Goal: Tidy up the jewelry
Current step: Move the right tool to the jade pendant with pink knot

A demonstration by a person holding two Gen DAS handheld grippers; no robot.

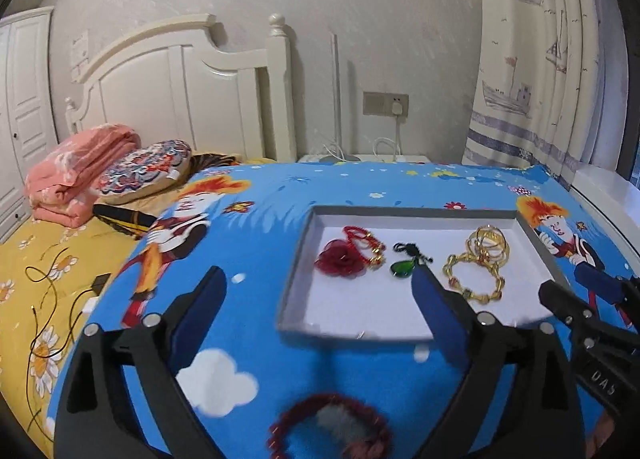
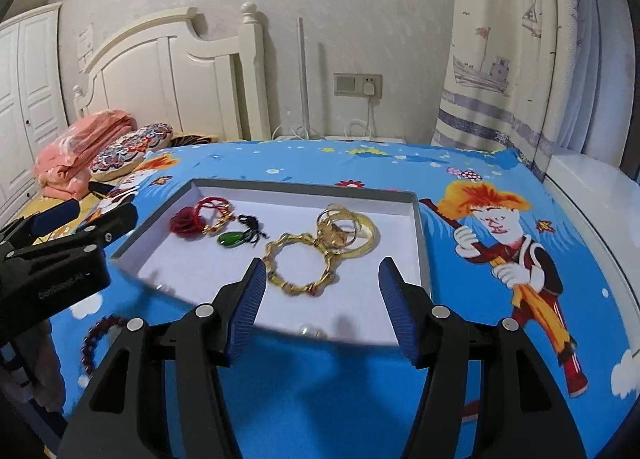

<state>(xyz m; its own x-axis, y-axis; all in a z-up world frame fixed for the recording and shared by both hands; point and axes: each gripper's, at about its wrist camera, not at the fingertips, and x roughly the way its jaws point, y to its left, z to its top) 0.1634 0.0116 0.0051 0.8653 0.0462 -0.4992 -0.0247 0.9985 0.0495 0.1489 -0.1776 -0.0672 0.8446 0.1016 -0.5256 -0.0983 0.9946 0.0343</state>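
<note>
Both grippers are spread with nothing in them: left gripper (image 1: 320,299), right gripper (image 2: 322,283). Tray (image 2: 420,243) holds gold bangles (image 2: 348,233); red bracelet (image 1: 332,431) is at the bed's near edge.

Tray (image 2: 418,227) near half bare, open from its near edge; small pearl-like bead (image 2: 310,329) lies there. Jewelry crowds the far half. Red beaded bracelet (image 1: 328,429) lies on blue cloth (image 2: 320,399) at near-left corner.
</note>
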